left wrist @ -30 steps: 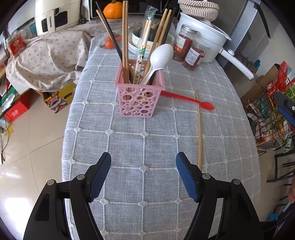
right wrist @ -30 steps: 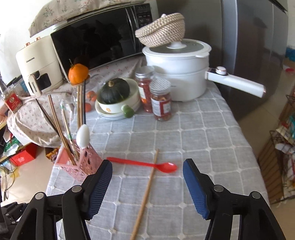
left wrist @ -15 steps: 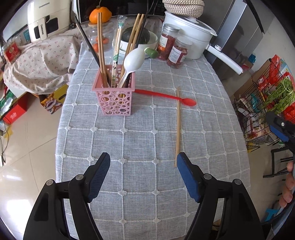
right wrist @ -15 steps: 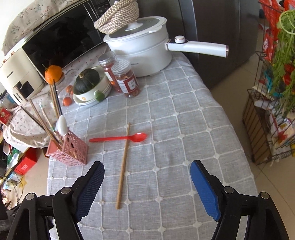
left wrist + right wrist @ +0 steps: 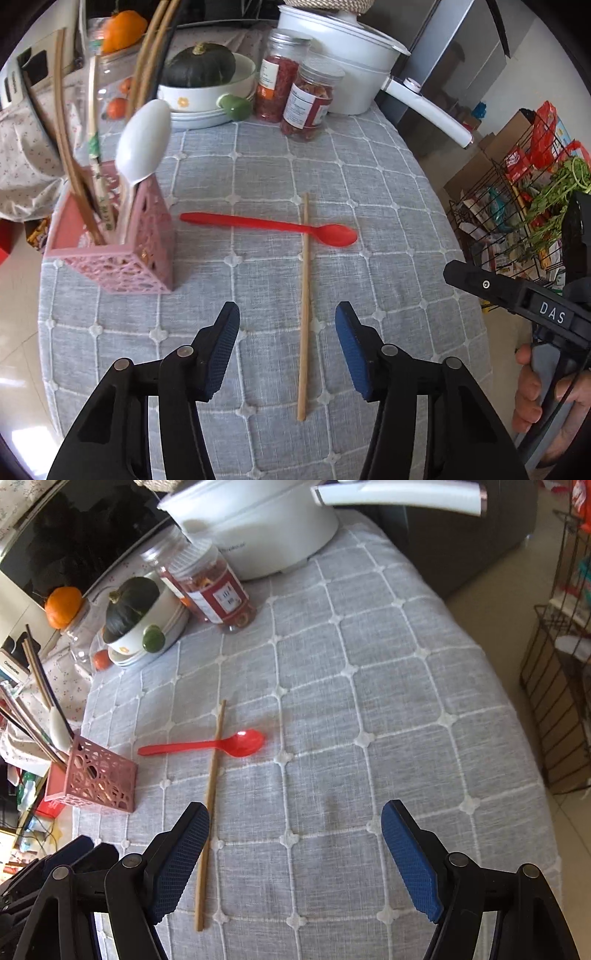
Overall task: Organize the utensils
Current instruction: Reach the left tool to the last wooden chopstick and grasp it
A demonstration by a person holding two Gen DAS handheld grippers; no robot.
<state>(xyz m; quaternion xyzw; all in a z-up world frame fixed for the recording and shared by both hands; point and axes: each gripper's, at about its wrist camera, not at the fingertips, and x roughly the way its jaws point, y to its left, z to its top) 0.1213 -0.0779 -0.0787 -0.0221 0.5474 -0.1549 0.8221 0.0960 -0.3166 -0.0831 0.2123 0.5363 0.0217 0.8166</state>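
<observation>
A pink perforated utensil holder point(image 5: 122, 251) point(image 5: 98, 777) stands at the table's left, holding several chopsticks and a white spoon point(image 5: 142, 142). A red plastic spoon point(image 5: 269, 227) point(image 5: 207, 744) lies on the grey checked cloth, crossed by a single wooden chopstick point(image 5: 304, 306) point(image 5: 211, 805). My left gripper point(image 5: 287, 352) is open, low over the chopstick's near part, fingers on either side of it. My right gripper point(image 5: 291, 864) is open and empty, to the right of the chopstick; its left finger stands close beside it.
At the back stand a white pot point(image 5: 343, 70) with a long handle, two red-filled jars point(image 5: 306, 99), a bowl with a dark squash point(image 5: 201, 68) and a microwave point(image 5: 74, 535). A wire rack point(image 5: 517, 192) with groceries stands off the table's right edge.
Both grippers have moved forward and down toward the table. The left one now straddles the chopstick. The right one has come in close beside it. Both stay open.
</observation>
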